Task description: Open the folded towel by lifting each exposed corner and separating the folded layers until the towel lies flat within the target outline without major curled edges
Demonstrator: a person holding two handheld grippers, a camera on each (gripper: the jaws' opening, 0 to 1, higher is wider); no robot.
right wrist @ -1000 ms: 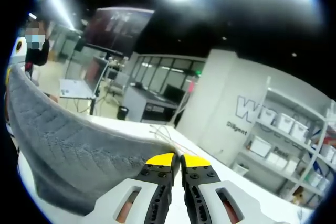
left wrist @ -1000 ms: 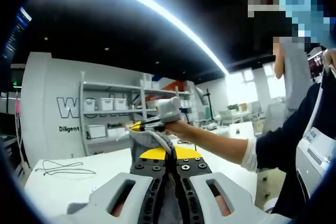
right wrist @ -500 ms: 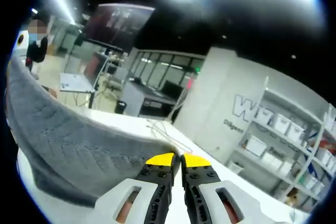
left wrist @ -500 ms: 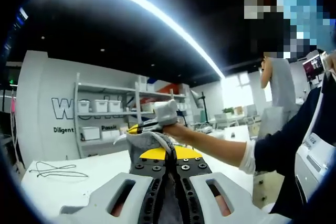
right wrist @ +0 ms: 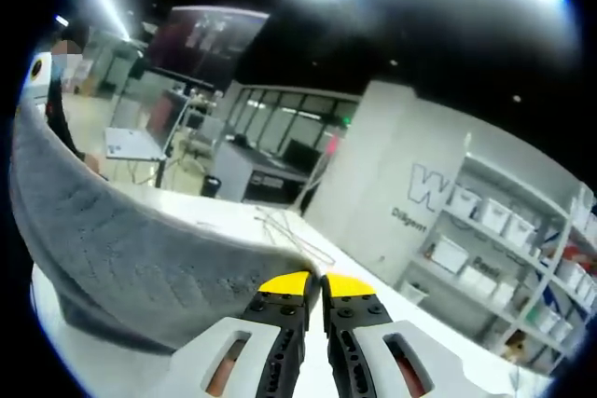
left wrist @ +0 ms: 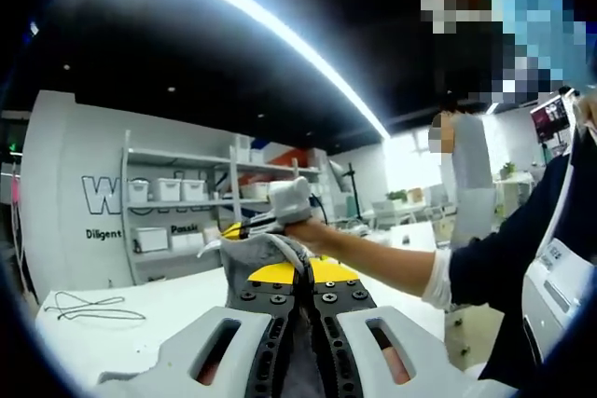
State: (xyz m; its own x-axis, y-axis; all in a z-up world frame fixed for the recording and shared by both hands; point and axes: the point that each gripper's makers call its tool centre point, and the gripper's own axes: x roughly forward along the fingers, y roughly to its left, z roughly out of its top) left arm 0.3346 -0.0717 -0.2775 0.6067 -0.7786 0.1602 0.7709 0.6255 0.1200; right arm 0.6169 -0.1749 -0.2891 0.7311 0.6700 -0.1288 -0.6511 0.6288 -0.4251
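Towel (right wrist: 140, 249) hangs stretched above the white bench (right wrist: 112, 361), running leftward from the right claw (right wrist: 313, 284), which is clamped on its corner. Left claw (left wrist: 303, 272) grips another gathered grey corner between its closed jaws, just beneath the person's hand (left wrist: 312, 230).

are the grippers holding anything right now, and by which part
Both hold the grey towel, lifted off the white table. The left gripper and the right gripper each have jaws shut on an edge of it.

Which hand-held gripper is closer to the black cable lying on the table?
Cannot tell. Left hand-held gripper and right hand-held gripper each clamp the towel in the air; the cable lies beyond both.
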